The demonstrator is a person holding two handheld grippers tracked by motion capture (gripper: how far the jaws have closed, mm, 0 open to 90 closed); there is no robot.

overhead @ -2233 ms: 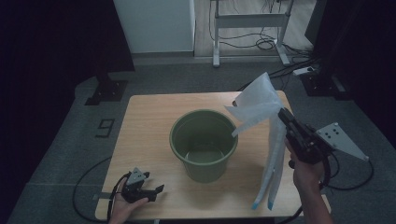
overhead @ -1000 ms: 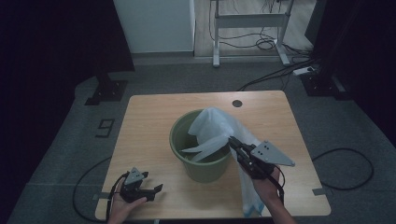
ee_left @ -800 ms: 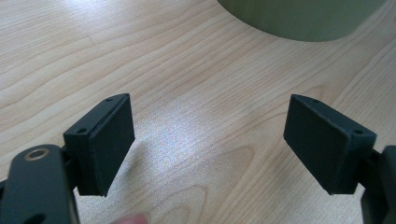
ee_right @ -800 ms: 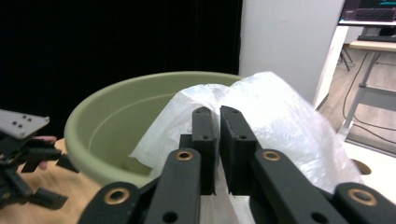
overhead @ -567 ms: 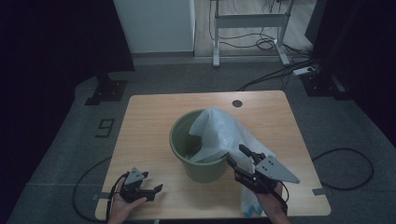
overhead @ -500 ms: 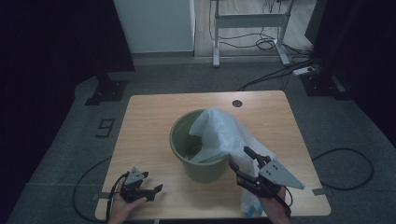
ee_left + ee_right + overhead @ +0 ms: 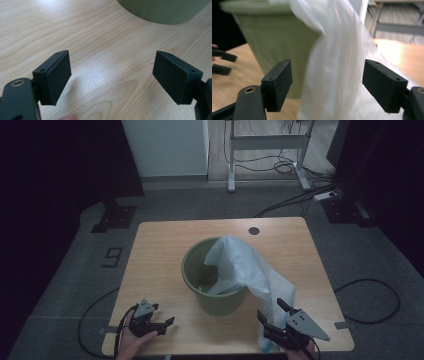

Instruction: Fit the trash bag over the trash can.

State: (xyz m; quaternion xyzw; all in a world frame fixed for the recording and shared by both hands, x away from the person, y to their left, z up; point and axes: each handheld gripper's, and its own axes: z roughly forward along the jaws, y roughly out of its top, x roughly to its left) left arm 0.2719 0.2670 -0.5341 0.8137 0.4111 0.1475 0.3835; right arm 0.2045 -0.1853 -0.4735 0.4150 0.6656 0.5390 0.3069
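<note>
White plastic bag (image 7: pixel 245 270) drapes over the near-right rim of the green bin (image 7: pixel 192 270) onto the worktop (image 7: pixel 150 250); my right tool (image 7: pixel 272 316), jaws just spread, frames it untouched; my left tool (image 7: pixel 167 323) rests spread, empty

Wooden table (image 7: pixel 160 255) under green bucket (image 7: pixel 220 300)

The round plastic bucket (image 7: pixel 212 285) was olive green. The thin crumpled plastic bag (image 7: pixel 250 270) was translucent white. The wooden table top (image 7: pixel 160 250) was pale tan with wavy grain. Both grippers, left (image 7: pixel 167 324) and right (image 7: pixel 270 312), were matt black; the right one bore a grey plate.
</note>
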